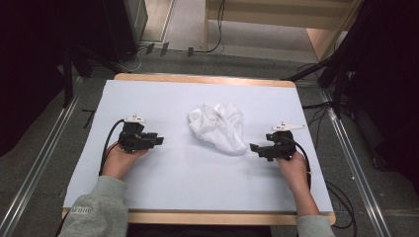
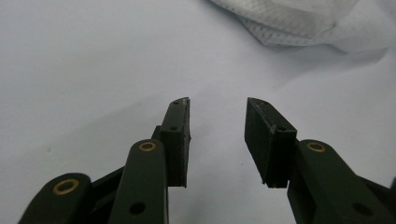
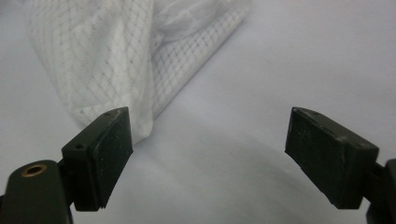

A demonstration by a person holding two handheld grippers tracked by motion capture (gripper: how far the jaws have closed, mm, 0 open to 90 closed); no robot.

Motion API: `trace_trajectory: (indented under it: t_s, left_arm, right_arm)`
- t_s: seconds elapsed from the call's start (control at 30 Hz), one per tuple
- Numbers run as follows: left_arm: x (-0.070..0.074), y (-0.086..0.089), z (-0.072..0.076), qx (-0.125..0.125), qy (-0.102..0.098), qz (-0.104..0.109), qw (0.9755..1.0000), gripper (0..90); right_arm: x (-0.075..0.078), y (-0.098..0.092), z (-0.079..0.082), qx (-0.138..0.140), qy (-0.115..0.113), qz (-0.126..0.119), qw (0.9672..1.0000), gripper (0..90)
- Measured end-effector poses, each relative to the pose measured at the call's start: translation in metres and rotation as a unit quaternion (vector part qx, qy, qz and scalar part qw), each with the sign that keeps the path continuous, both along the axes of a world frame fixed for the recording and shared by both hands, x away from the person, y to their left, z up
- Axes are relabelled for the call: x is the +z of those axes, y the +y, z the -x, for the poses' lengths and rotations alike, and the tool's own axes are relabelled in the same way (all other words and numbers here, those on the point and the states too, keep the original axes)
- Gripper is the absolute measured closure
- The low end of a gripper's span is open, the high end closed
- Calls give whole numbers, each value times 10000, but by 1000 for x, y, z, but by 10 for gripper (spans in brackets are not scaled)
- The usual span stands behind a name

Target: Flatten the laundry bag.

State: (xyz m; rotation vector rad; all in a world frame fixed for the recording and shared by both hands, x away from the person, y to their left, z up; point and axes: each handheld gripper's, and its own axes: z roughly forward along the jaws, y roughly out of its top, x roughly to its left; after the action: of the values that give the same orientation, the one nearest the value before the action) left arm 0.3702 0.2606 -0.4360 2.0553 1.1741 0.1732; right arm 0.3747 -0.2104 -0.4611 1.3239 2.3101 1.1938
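Bare white worktop [image 1: 163, 197] surrounds crumpled white mesh cloth [image 1: 220, 126], lying centre-far between left tool [image 1: 159, 140] and right tool [image 1: 253, 147], both gaping, empty.

Right gripper [image 3: 208, 154] sits low over the table [image 3: 303, 56], jaws spread wide w/ nothing between them but bare white surface. Left-hand jaw in this view has its tip just in front of the cloth [image 3: 107, 60], at the cloth's near edge; can't tell if it's touching. Cloth is white mesh w/ a fine diamond/grid pattern, bunched and folded, lying across the upper left, one fold running diagonally up toward top center. Right-hand jaw is well apart from the cloth, over plain table. Soft shadow on the table between the jaws. Brass screw visible at bottom left on the gripper body.
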Motion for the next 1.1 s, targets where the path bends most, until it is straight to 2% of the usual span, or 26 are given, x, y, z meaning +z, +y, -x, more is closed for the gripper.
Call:
trace_trajectory:
  t_s: [0.1, 0.17, 0.33, 0.4, 0.47, 0.63, 0.8, 0.87, 1.1]
  left_arm:
    - [-1, -3, -2, -117, 104, 22, 9999, 616]
    - [-3, -6, -3, -213, 157, 0, 9996, 616]
    - [-4, -12, -3, -437, 203, -193, 9987, 568]
    - [-4, -13, -3, -446, 297, -183, 9984, 498]
    - [-4, -11, -4, -439, 389, -107, 9982, 475]
    - [-4, -7, -4, -366, 355, -60, 9987, 428]
    - [-3, -4, -4, -350, 332, -17, 9988, 407]
    - [-3, -5, -4, -329, 329, -17, 9989, 402]
    - [-4, -6, -4, -360, 337, -40, 9988, 393]
  right_arm:
    - [2, 1, 4, 85, -116, -84, 9999, 141]
    - [1, 2, 5, 135, -108, -91, 9998, 141]
    - [-2, 6, 6, -63, 2, 14, 10000, 141]
    - [-3, 6, 6, -155, 66, 13, 9999, 141]
    - [-3, 7, 6, -186, 64, 10, 9998, 141]
    - [-2, 10, 7, -221, 25, 52, 9997, 141]
    - [1, 13, 9, -3, -22, 101, 9999, 141]
    - [3, 12, 9, 72, -31, 16, 10000, 141]
    - [6, 11, 10, 22, -29, -80, 10000, 188]
